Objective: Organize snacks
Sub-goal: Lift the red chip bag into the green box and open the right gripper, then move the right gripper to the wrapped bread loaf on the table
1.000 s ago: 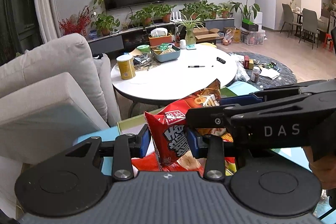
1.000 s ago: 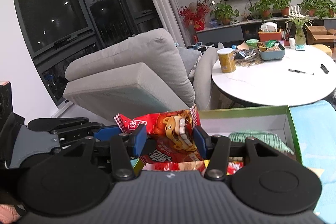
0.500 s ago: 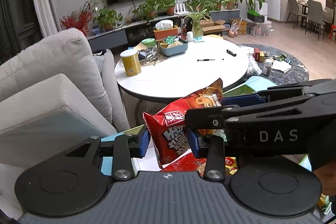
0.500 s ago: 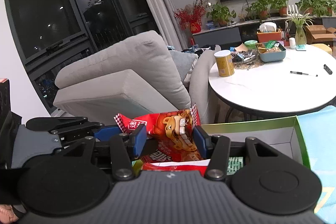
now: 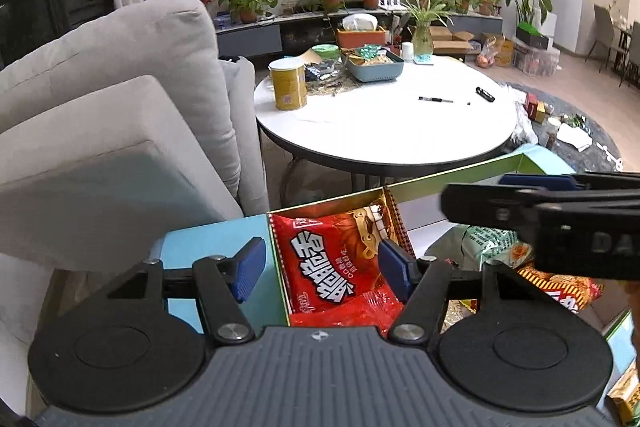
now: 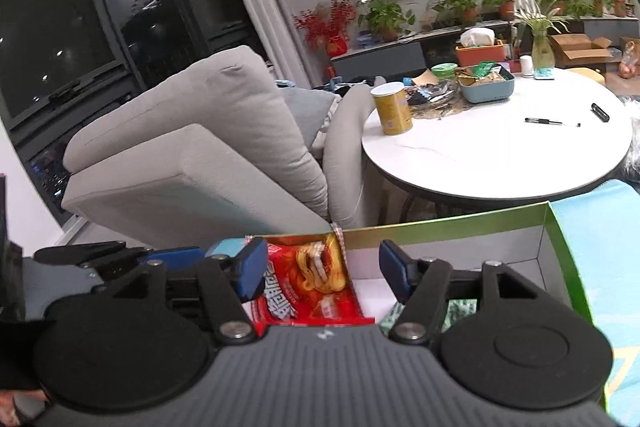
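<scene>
A red snack bag (image 5: 332, 267) lies in the left end of an open box with green walls (image 5: 452, 183). It also shows in the right wrist view (image 6: 308, 283), against the box's left wall (image 6: 440, 227). My left gripper (image 5: 322, 267) is open, its blue pads either side of the bag and clear of it. My right gripper (image 6: 322, 267) is open too, above the bag. A green packet (image 5: 488, 243) and an orange packet (image 5: 560, 283) lie further right in the box. The right gripper crosses the left wrist view at the right (image 5: 560, 211).
A grey sofa (image 5: 120, 99) stands close on the left. A round white table (image 5: 384, 123) beyond the box holds a yellow can (image 5: 288, 85), a blue tray (image 5: 374, 65) and a pen (image 5: 436, 100). The box sits on a light blue surface (image 5: 216, 239).
Both grippers have opened and let go of the red bag. The bag has dropped from between them into the left end of the box.
</scene>
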The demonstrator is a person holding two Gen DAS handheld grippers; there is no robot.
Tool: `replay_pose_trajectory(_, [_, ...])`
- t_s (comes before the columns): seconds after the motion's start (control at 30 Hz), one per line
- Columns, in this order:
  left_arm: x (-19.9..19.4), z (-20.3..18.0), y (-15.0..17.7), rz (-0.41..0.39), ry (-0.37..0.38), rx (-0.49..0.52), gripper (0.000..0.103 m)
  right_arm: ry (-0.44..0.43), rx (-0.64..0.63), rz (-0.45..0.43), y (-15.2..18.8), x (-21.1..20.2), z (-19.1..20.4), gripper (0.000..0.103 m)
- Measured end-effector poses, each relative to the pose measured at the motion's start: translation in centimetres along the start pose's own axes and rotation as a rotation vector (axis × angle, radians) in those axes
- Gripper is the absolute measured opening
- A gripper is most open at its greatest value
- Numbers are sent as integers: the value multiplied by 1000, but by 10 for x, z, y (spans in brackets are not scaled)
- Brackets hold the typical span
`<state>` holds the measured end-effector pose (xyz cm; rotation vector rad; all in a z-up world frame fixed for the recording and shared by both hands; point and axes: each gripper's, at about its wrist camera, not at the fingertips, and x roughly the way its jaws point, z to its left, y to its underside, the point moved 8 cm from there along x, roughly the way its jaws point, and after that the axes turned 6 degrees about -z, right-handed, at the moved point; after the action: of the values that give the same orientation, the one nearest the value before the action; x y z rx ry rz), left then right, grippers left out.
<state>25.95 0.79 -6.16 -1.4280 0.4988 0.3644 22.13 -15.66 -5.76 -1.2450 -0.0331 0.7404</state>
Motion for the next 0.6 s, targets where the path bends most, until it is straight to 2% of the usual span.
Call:
replay_pose_trajectory(0.37, [-57, -16, -20, -92, 27, 16, 61, -26, -55, -47, -13, -50, 21, 68])
replay_pose_trajectory(0.6, [-104, -28, -40, -183, 31, 42, 64, -50, -46, -125, -35, -92, 35, 68])
